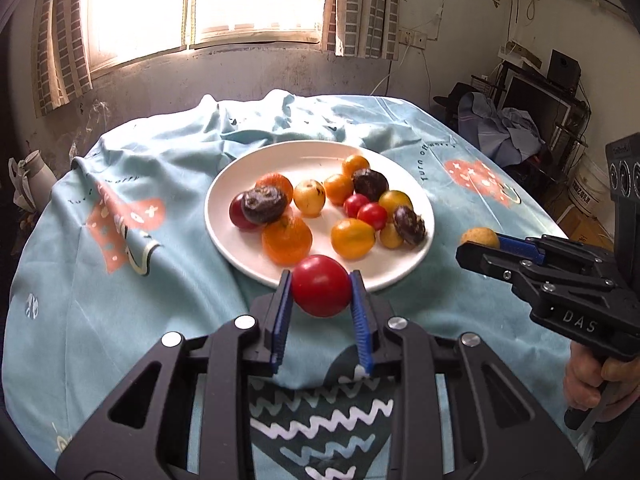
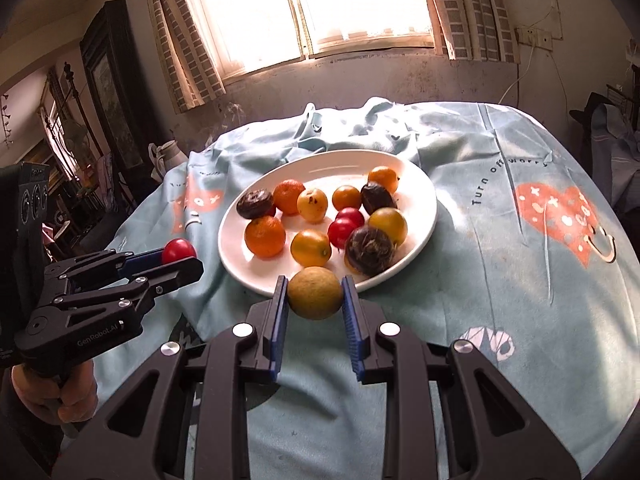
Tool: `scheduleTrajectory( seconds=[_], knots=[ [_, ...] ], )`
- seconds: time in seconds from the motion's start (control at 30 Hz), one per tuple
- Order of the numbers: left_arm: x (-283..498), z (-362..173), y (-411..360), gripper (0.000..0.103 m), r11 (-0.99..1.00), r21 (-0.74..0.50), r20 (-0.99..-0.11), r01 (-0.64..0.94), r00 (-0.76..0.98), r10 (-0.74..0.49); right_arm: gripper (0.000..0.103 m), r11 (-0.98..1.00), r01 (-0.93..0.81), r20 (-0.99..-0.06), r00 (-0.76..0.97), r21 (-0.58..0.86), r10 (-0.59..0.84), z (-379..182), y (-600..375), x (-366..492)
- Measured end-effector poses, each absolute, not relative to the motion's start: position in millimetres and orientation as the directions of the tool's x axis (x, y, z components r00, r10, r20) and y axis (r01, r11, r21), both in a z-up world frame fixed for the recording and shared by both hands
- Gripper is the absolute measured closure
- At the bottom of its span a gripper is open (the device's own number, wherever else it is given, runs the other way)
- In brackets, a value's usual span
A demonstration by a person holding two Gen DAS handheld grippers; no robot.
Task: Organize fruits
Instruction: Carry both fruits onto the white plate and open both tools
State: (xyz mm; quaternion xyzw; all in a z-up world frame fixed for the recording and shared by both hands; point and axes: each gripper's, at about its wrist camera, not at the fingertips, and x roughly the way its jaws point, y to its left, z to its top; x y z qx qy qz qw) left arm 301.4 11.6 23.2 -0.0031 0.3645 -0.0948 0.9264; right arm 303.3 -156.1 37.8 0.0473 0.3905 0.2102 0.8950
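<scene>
Left hand-held gripper clamps a round red tomato; right hand-held gripper clamps a dull yellow-green round fruit. Both hover at the near rim of the white round plate, fruit pile straight ahead; each about equally close.

Looks like a lived-in home room. Bright window with checked curtains, scuffed wall, table under a printed blue bedsheet-like cloth. Cluttered shelving with clothes alongside, framed cabinet opposite.
</scene>
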Motion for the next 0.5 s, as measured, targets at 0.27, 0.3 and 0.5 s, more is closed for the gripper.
scheduleTrajectory(
  seconds=[0.27,0.3,0.5],
  knots=[
    [394.5,26.0,8.3,0.075,0.991,-0.057,-0.696,0.123,0.706,-0.128,0.076,0.918,-0.330,-0.686,0.617,0.218,0.385,31.8,-145.6,379.1],
    [403.4,24.8,7.3,0.075,0.991,-0.054,-0.700,0.121,0.703,-0.124,0.076,0.919,-0.335,-0.692,0.613,0.209,0.381,29.0,-143.0,385.8],
    [434.3,13.2,9.1,0.074,0.994,-0.046,-0.716,0.102,0.690,-0.104,0.076,0.913,-0.363,-0.713,0.590,0.186,0.379,11.5,-131.3,411.6]
  ],
)
